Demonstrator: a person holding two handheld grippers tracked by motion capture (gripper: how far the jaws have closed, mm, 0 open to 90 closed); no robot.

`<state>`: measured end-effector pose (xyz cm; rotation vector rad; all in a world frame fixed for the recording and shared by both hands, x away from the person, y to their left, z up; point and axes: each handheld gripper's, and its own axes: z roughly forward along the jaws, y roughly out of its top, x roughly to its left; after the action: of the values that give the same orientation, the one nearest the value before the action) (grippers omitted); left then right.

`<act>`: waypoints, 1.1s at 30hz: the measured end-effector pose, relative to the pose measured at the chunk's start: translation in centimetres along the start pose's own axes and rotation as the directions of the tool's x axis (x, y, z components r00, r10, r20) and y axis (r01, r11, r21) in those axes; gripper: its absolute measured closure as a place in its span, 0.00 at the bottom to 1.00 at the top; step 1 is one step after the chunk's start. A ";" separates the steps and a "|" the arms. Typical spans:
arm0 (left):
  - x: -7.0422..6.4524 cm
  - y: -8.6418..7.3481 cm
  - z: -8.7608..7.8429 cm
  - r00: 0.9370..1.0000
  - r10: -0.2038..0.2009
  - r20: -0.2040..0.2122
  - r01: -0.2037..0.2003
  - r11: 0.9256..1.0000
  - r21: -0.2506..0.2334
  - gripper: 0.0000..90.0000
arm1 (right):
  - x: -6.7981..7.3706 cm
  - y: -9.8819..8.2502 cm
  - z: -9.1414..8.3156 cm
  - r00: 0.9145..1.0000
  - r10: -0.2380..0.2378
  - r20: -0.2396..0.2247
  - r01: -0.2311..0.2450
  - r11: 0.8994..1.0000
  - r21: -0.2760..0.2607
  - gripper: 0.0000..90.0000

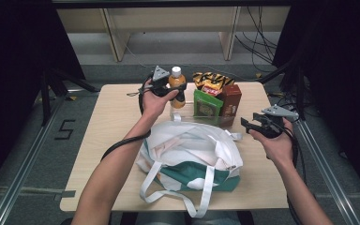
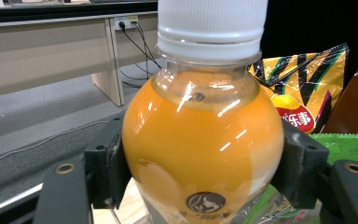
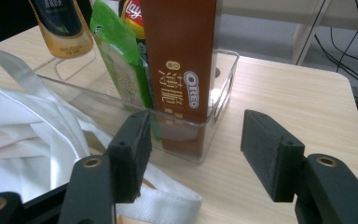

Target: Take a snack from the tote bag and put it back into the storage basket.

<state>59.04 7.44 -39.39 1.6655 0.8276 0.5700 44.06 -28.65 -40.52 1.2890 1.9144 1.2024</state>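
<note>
We've got the left gripper [image 1: 176, 91] clamped on the orange juice bottle [image 1: 176, 87], and in the left gripper view both black pads press the round shoulder of the bottle [image 2: 203, 144] from either side, just under its white cap [image 2: 212, 25]. The bottle stands upright between the jaws, at the far end of the table [image 1: 112, 122].

Just past the bottle, on its far right in that view, we see the yellow chip bag [image 2: 303, 79], and lower, beside the right pad, a strip of the green packet [image 2: 349, 144].

Over on the other side, our right gripper [image 1: 249, 124] sits in the hand with its jaws standing apart and nothing between the pads. Looking along those jaws, the clear plastic bin [image 3: 214, 112] lies straight ahead, with the brown cookie box [image 3: 182, 65] upright in its near corner and the green packet [image 3: 121, 60] leaning just to the box's left. The juice bottle's lower half [image 3: 63, 25] shows farther off, up at the left.

Below the right gripper's left jaw lies the white tote bag [image 3: 23, 140], its strap [image 3: 163, 200] running across under the pads. From above, the bag [image 1: 192, 154] lies slumped between our two forearms, nearer to us than both grippers, with a green band along its bottom edge.
</note>
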 end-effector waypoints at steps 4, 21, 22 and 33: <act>0.1 -0.3 0.1 1.000 0.002 0.003 -0.002 1.000 0.010 0.34 | 0.0 0.0 0.0 1.000 0.009 -0.003 -0.009 1.000 0.010 0.48; -0.7 -1.0 0.6 0.999 0.004 0.033 -0.005 1.000 0.025 0.33 | 0.0 -0.1 -0.2 1.000 0.000 0.005 0.000 1.000 0.019 0.48; -0.7 -1.1 0.6 0.999 0.006 0.032 -0.006 1.000 0.028 0.33 | 0.1 -0.1 -0.2 1.000 0.008 -0.001 -0.008 1.000 0.023 0.48; -0.8 -2.2 0.7 0.999 0.001 0.039 -0.003 0.999 0.051 0.33 | 0.3 -0.1 -0.1 1.000 -0.003 0.000 0.003 1.000 0.027 0.47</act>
<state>58.58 6.67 -41.66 1.7189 0.8181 0.5206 43.81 -28.40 -40.58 1.3000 1.9376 1.1792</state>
